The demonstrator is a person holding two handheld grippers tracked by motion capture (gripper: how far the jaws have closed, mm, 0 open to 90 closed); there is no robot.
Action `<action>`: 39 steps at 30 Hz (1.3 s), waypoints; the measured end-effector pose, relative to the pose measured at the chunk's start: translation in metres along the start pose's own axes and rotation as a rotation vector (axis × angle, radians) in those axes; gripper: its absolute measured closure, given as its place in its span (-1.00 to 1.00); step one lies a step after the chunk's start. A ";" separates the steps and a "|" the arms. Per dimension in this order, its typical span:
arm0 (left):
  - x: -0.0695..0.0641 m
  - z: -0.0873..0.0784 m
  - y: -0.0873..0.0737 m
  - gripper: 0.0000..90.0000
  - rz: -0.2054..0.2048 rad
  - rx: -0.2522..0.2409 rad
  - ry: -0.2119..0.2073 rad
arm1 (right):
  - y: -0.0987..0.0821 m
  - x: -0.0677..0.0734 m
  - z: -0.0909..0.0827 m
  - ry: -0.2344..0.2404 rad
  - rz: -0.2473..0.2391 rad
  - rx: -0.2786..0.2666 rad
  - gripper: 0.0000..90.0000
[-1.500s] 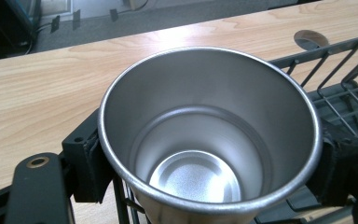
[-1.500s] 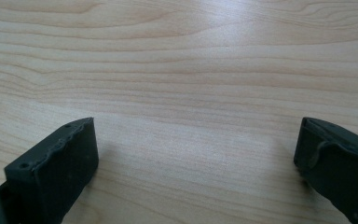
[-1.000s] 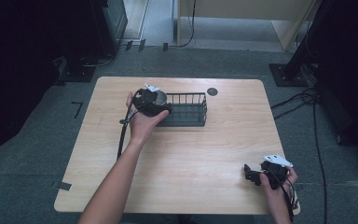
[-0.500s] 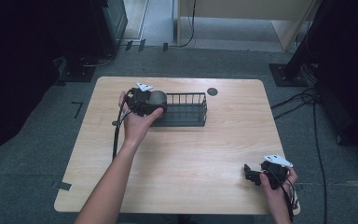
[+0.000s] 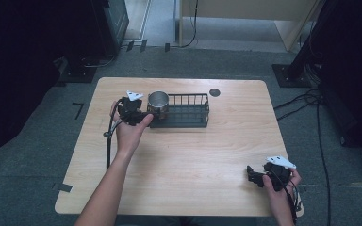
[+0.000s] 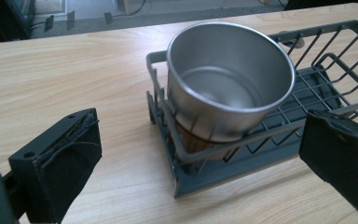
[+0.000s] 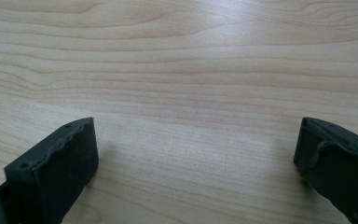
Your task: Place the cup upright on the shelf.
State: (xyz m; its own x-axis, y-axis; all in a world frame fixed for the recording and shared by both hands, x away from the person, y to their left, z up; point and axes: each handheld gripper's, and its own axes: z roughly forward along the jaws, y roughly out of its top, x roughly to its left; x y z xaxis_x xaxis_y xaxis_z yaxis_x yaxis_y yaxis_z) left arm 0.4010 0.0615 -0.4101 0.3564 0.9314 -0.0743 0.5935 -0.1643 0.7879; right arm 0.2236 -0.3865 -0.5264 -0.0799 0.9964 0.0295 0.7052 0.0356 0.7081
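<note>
Wooden table (image 5: 179, 160); steel cup (image 6: 230, 81) (shiny, upright)

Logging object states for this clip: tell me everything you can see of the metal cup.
The round, shiny steel-looking cup is open-topped and empty, with a thin rim and walls that narrow downward. It stands in the left end of the dark wire basket, leaning slightly against the end bars. A brownish band shows near its base. The left gripper sits beside it, its fingers spread and not touching it.

Black disc (image 5: 214, 92) near table (image 5: 207, 160) edge
</note>
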 end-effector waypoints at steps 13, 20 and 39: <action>0.014 -0.027 -0.030 -1.00 -0.027 0.000 0.023 | 0.001 0.000 0.001 -0.004 0.000 -0.002 -1.00; 0.020 -0.036 -0.054 -1.00 -0.053 0.015 0.031 | 0.001 0.000 0.001 -0.005 0.000 -0.002 -1.00; 0.048 -0.045 -0.113 -1.00 -0.109 0.063 0.114 | 0.001 0.000 0.001 -0.004 -0.001 0.000 -1.00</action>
State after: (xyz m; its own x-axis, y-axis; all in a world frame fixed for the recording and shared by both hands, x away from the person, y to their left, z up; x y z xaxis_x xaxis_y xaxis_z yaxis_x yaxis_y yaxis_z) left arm 0.3189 0.1395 -0.4753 0.2054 0.9751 -0.0842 0.6693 -0.0771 0.7390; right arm 0.2249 -0.3867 -0.5264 -0.0772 0.9967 0.0260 0.7050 0.0361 0.7083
